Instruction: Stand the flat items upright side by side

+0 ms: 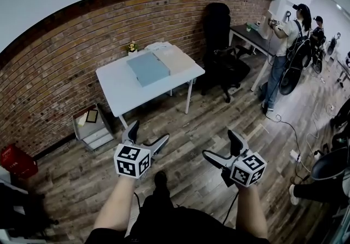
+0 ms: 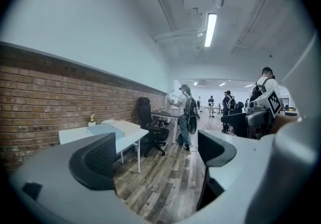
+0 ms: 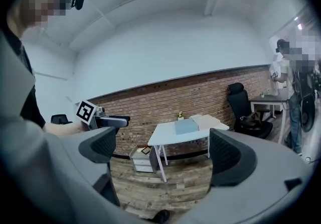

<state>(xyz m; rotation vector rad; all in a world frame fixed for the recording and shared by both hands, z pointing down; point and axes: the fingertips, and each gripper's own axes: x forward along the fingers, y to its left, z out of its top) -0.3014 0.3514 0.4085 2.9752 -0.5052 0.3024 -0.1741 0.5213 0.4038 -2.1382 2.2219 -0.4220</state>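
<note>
— How were the two grippers standing?

— The left gripper (image 1: 150,131) had its jaws spread wide, with only the wooden floor (image 1: 197,122) showing between them. The right gripper (image 1: 219,143) was the same: jaws wide apart and empty. They were held out side by side at much the same height, well apart from each other.

— And the flat things?

— Out ahead of both grippers, well beyond the jaw tips, on a white table (image 1: 117,87) against the brick wall (image 1: 54,73). The blue flat item (image 1: 147,68) lay flat on the tabletop. The beige flat item (image 1: 176,59) lay flat just beside it, on the side nearer the right gripper (whether their edges touched I couldn't tell). Neither one stood upright.

— Anything else around?

— A small plant (image 1: 132,47) sat at the table's far edge, beyond the blue one. A low drawer unit (image 1: 90,125) stood on the floor ahead of the left gripper, at the near corner of the table. A black office chair (image 1: 219,35) stood ahead of the right gripper, past the table. Farther off, on that gripper's outer side, a standing person (image 1: 284,35) was at a desk (image 1: 249,38)
</note>
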